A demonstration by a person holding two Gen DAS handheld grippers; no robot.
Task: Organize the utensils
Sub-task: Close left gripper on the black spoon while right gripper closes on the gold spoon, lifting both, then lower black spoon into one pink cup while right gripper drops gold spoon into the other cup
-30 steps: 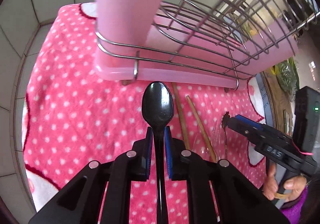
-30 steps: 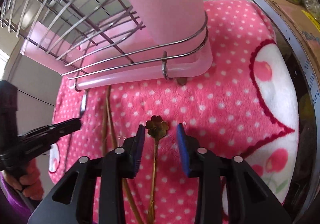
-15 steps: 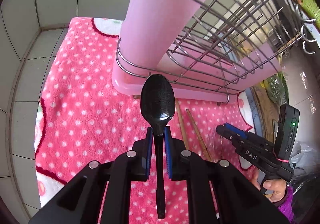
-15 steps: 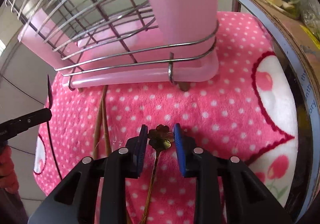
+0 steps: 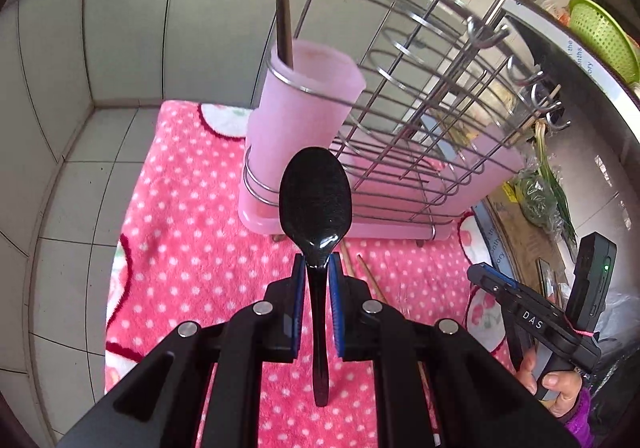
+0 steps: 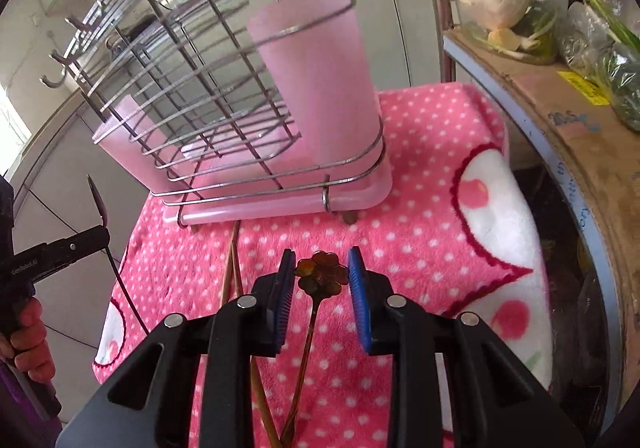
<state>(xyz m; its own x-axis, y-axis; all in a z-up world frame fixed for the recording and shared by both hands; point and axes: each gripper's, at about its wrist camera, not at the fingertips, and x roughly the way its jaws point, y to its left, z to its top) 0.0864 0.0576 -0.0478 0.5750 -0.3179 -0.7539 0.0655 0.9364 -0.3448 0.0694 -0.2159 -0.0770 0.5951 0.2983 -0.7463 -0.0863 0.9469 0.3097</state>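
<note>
Grey tiled walls close in behind a pink white-dotted fleece cloth (image 5: 188,248) in the left wrist view, where the left gripper (image 5: 316,302) stands narrow, its blue pads clamped on the neck of a glossy black plastic spoon (image 5: 316,199); its long axis runs six to twelve, bowl toward a pink plastic utensil cup (image 5: 304,107) in a wire rack (image 5: 432,135) at twelve. In the right wrist view, the right gripper (image 6: 322,302) holds a gold clover-headed metal spoon (image 6: 321,275) between partly closed pads, handle trailing to six, clover pointing at twelve toward the rack.
</note>
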